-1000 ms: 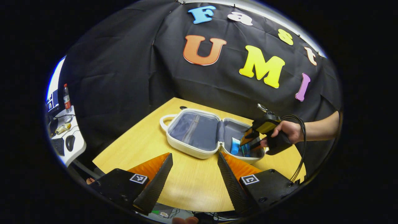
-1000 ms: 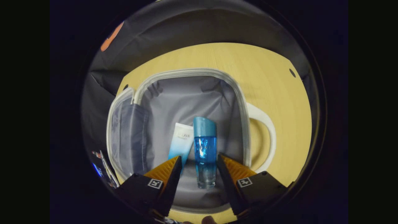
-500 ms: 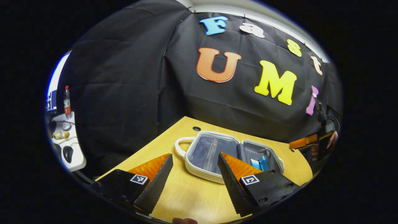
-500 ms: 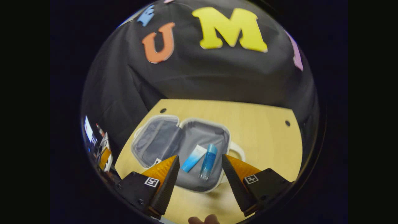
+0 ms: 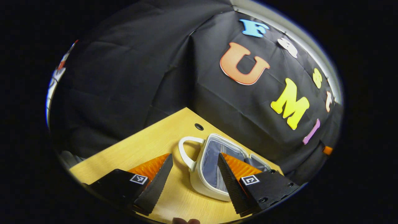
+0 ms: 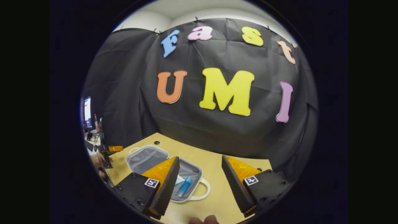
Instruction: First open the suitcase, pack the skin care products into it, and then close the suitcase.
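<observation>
Suitcase point(image 6: 161, 169) lies open flat on the desk point(image 6: 217, 168), with a blue bottle point(image 6: 185, 186) and a tube inside its handle-side half. Both tools empty, fingers apart: left tool point(image 5: 194, 174) just above the suitcase's other handle point(image 5: 185, 152), right tool point(image 6: 199, 180) off beside it. I'd hook the empty half's rim and swing it over slowly so nothing rolls. Nothing blocking.
</observation>
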`<action>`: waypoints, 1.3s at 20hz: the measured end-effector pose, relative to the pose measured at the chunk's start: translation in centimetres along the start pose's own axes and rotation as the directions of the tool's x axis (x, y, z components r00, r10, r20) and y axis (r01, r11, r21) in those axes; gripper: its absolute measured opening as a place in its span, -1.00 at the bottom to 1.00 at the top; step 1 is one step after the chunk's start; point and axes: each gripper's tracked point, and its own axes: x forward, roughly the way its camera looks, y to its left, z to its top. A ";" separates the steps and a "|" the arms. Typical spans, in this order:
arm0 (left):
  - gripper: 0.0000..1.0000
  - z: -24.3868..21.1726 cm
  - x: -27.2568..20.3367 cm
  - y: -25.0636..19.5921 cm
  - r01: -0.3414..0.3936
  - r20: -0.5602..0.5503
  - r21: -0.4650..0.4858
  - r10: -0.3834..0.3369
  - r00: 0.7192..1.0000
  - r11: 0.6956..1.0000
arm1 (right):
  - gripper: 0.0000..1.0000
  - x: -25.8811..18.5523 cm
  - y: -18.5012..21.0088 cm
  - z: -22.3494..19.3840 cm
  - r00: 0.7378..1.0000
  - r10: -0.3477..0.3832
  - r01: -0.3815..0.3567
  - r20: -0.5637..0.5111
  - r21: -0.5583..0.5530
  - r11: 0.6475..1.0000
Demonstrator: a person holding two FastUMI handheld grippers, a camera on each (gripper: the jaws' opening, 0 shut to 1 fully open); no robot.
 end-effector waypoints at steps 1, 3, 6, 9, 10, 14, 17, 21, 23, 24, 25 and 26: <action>0.87 -0.2 1.3 0.8 -0.005 -0.012 -0.038 0.005 1.000 0.999 | 0.49 -0.2 0.4 0.0 1.000 0.000 0.000 0.002 -0.040 0.999; 0.86 -0.6 3.4 2.3 -0.019 -0.035 -0.105 0.015 0.999 0.994 | 0.51 -0.7 1.1 0.1 1.000 0.013 -0.013 -0.002 -0.097 0.995; 0.81 -1.3 5.4 2.6 -0.010 -0.072 -0.166 -0.002 0.997 0.986 | 0.56 -0.8 1.9 1.3 1.000 0.022 -0.021 0.013 -0.076 0.997; 0.69 -2.0 7.7 3.3 -0.047 -0.113 -0.210 0.023 0.993 0.977 | 0.56 -1.0 0.9 2.6 1.000 -0.002 0.002 0.022 -0.031 1.000; 0.63 -2.3 8.3 3.9 -0.079 -0.130 -0.217 0.051 0.990 0.973 | 0.56 -0.9 0.4 2.9 1.000 -0.014 0.014 0.018 -0.007 1.000; 0.17 -3.1 9.8 3.8 -0.102 -0.182 -0.222 0.062 0.981 0.970 | 0.57 -1.2 -2.3 3.5 0.997 -0.079 0.078 0.014 0.058 0.995; -0.65 -3.9 10.6 2.6 -0.089 -0.242 -0.271 0.021 0.970 0.958 | 0.53 -2.2 -3.6 3.2 0.993 -0.115 0.114 0.010 0.083 0.990; -0.77 -2.0 10.3 1.3 -0.093 -0.220 -0.250 0.037 0.975 0.964 | 0.56 -3.8 -6.5 3.2 0.977 -0.208 0.202 0.045 0.104 0.974; -0.81 -0.1 9.6 -0.6 -0.087 -0.192 -0.151 0.057 0.980 0.985 | 0.53 -5.2 -8.1 4.1 0.958 -0.270 0.260 0.092 0.106 0.960; -0.82 1.4 9.1 -2.2 -0.076 -0.172 -0.098 0.058 0.983 0.992 | 0.57 -5.8 -8.5 4.5 0.950 -0.291 0.278 0.115 0.114 0.954; -0.82 2.8 8.6 -4.2 -0.058 -0.146 -0.045 0.051 0.988 0.997 | 0.57 -6.6 -8.9 4.8 0.943 -0.305 0.290 0.132 0.122 0.949; -0.84 4.2 8.0 -6.4 -0.038 -0.115 0.006 0.039 0.993 0.999 | 0.57 -7.1 -9.3 4.7 0.938 -0.317 0.300 0.141 0.134 0.945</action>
